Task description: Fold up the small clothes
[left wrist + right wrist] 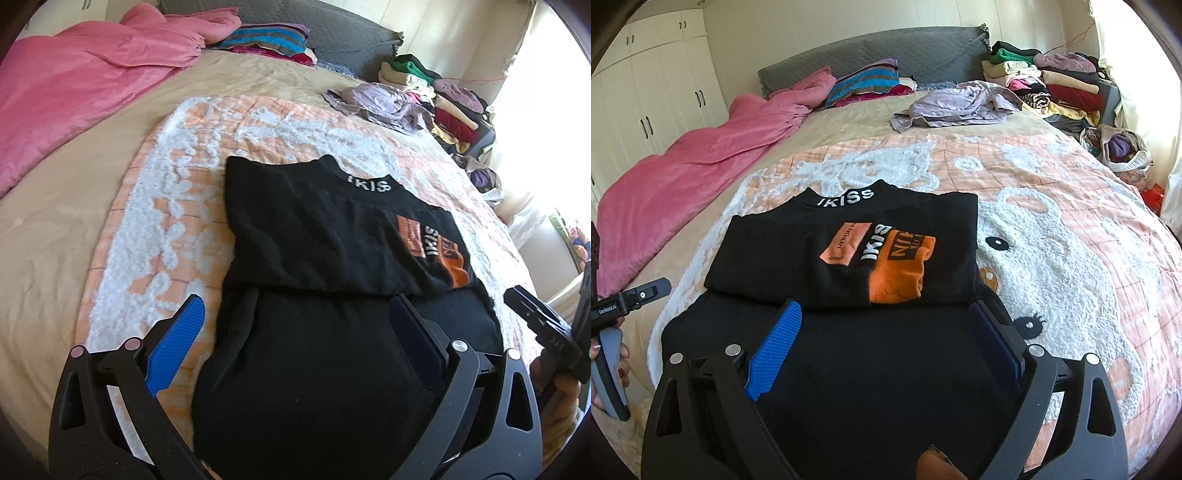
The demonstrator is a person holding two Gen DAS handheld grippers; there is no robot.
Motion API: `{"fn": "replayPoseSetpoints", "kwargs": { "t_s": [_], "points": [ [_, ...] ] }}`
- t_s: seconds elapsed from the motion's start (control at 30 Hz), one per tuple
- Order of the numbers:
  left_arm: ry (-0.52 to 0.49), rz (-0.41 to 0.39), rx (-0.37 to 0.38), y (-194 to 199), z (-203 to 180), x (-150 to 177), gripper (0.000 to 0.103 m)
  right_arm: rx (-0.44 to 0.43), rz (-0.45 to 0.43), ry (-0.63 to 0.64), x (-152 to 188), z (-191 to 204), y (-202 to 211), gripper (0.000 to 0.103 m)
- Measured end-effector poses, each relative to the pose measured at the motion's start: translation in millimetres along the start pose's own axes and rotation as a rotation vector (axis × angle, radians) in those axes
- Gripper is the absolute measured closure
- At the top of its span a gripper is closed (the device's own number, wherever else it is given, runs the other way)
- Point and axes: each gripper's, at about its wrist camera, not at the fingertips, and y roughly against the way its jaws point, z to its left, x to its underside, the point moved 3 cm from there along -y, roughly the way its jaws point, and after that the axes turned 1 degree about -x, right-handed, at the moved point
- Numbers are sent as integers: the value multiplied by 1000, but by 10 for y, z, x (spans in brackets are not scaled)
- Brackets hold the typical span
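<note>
Both claws, left (295, 332) and right (886, 332), gape empty over the shirt's (849, 369) near edge; open blanket (1071, 258) lies right of the shirt.

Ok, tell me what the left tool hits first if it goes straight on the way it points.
Most likely the black sweater: the open left tool points down over its unfolded lower part, nothing between. Depth is hard to judge.

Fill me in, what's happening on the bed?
A person with a gripper in each hand is folding a black top on the orange blanket. The top's upper part is already folded over its lower part, print and collar showing. The left gripper and right gripper hover over the near half with jaws open, holding nothing. A lilac garment lies unfolded farther up the bed, beside stacked clothes.
</note>
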Motion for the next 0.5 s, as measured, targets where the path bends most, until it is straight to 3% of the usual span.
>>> {"fn": "replayPoseSetpoints", "kwargs": {
  "t_s": [0.5],
  "points": [
    [7, 5, -57, 237, 204, 262, 10, 17, 12, 1, 257, -124, 226, 12]
  ]
}}
